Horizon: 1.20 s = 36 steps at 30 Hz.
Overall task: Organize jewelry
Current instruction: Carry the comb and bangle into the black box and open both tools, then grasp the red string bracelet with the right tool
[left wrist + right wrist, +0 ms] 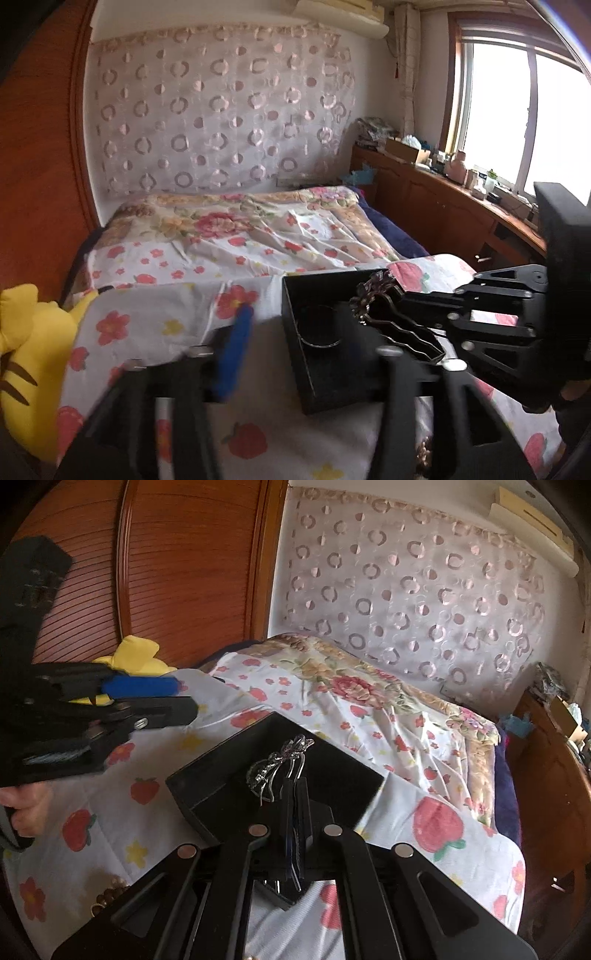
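Hair clip point(279, 766), silvery with a jewelled top, sits pinched between the clenched right tongs point(293, 794), just above the black box point(207, 775) ahead of them. It looks light, stiff and fragile at the ornament; the prongs seem safest to grip. The left tongs point(173, 698) hover spread apart, empty, beside the box.

Black open-topped jewelry box point(207, 775) on the flowered bedspread, one corner pointing away. A thin bangle point(319, 330) lies flat on its floor. A silver rhinestone hair comb point(275, 766), prongs wavy, is held tilted above the box interior. Brown beads point(110, 893) lie near-left.
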Tool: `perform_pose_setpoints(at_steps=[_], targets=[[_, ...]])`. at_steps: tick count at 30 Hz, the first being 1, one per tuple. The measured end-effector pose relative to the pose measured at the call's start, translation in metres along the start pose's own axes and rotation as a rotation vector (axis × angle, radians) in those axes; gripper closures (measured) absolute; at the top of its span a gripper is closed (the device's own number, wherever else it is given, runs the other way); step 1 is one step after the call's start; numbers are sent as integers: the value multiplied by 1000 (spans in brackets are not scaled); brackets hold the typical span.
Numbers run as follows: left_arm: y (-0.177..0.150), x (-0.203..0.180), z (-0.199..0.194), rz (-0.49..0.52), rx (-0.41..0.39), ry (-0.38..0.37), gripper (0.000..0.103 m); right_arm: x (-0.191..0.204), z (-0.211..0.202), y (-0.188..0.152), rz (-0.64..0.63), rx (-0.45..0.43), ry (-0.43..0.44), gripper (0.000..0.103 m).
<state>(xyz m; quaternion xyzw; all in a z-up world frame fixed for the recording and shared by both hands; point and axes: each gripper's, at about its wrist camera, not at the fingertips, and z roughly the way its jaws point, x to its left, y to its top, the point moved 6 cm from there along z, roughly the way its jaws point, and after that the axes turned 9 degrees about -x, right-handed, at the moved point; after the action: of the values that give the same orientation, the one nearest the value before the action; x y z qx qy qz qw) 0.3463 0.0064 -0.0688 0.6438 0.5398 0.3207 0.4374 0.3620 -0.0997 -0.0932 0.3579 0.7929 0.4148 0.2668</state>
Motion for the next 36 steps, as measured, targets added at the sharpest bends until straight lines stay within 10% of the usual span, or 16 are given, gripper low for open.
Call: perform_pose_setpoints(at_steps=[5,9,36], targets=[[-3,0,-21,8,-20,12,31,-6,1,0,18,8,-28,98],[-8,-3,-34,3,-18,12,29,-9,-10,-2,36,-10,-44,73],[-88,-49,-136,14,11,3,17,-5,-116,-134,208,96,-97,72]])
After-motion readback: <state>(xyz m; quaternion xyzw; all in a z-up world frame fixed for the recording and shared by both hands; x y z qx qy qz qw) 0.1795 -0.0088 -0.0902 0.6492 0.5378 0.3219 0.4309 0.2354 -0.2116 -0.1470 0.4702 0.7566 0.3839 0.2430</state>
